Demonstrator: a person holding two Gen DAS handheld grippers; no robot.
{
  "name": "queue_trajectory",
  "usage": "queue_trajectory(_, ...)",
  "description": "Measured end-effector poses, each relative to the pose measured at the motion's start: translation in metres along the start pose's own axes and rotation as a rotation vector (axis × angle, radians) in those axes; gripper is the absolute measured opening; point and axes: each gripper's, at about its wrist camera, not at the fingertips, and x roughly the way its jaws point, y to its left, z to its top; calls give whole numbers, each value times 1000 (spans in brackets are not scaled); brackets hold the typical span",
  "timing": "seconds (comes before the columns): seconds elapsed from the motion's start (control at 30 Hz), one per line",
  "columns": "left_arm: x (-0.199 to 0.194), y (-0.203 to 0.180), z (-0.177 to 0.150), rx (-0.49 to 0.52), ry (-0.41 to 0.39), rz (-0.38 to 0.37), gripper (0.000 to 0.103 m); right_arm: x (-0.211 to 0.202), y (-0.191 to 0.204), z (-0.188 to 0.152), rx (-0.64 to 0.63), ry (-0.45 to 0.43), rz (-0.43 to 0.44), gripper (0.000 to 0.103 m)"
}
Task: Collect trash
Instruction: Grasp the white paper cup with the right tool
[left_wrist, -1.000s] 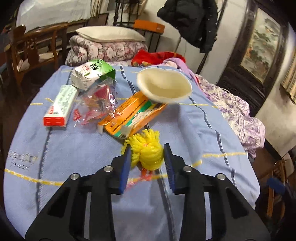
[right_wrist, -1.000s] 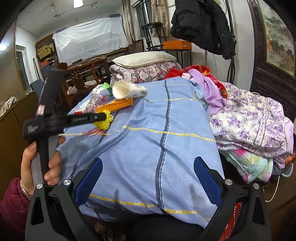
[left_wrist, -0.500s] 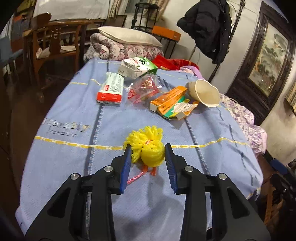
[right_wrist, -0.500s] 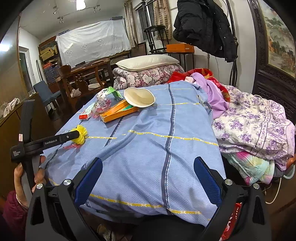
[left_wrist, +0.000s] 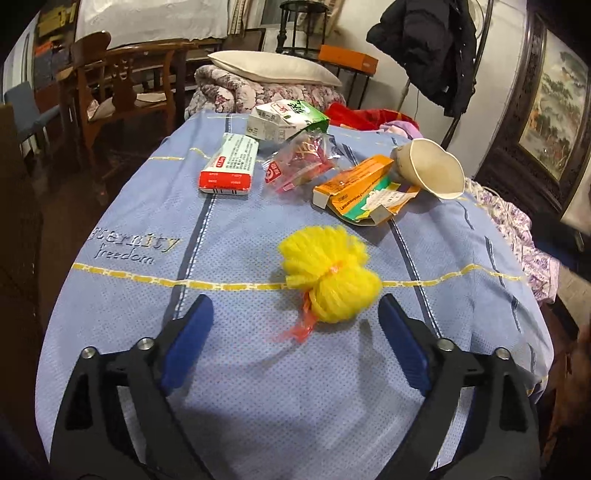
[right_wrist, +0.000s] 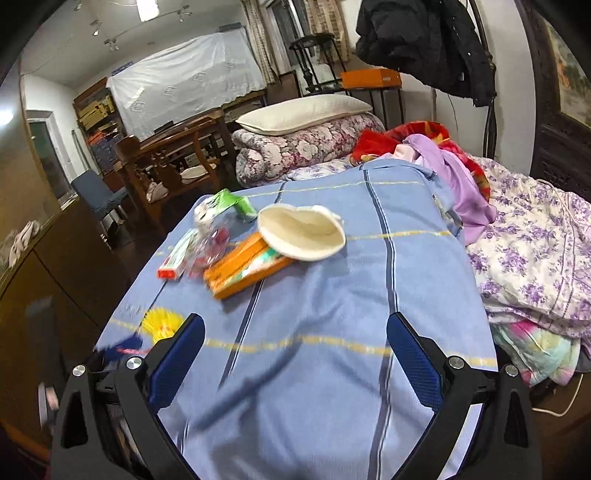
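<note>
Left tool (left_wrist: 295, 321), jaws just sprung wide, has let go the yellow pompom (left_wrist: 332, 277) lying free just ahead, so it is released among the trash.

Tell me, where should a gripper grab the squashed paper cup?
Probably by the flattened rim: the paper cup lies on its side, its mouth squashed narrow and facing the camera, its base on the orange box. Come from the open blue cloth side, one finger inside.

dim indoor light from a ceiling lamp (right_wrist: 147, 9). left wrist view sharp; right wrist view motion-blurred. fisheye bends edges.
</note>
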Motion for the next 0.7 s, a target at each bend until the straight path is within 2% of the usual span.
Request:
queue_trajectory(0.13, 3, -8, -2, 29, -2, 37, 93, 19, -5, 23, 59, 20, -2, 97)
queue_trajectory(0.3, 1, 3, 0, -41, -19, -22, 96, 48, -4, 55, 117, 50, -3, 97)
queue_trajectory(0.5, 2, 6, 5, -81, -31, -15, 96, 84, 18, 86, 30, 60, -83, 97)
queue_trajectory(0.7, 7, 12, 12, -103, -34, -20, 96, 126, 20, 85, 4, 135, -136, 97)
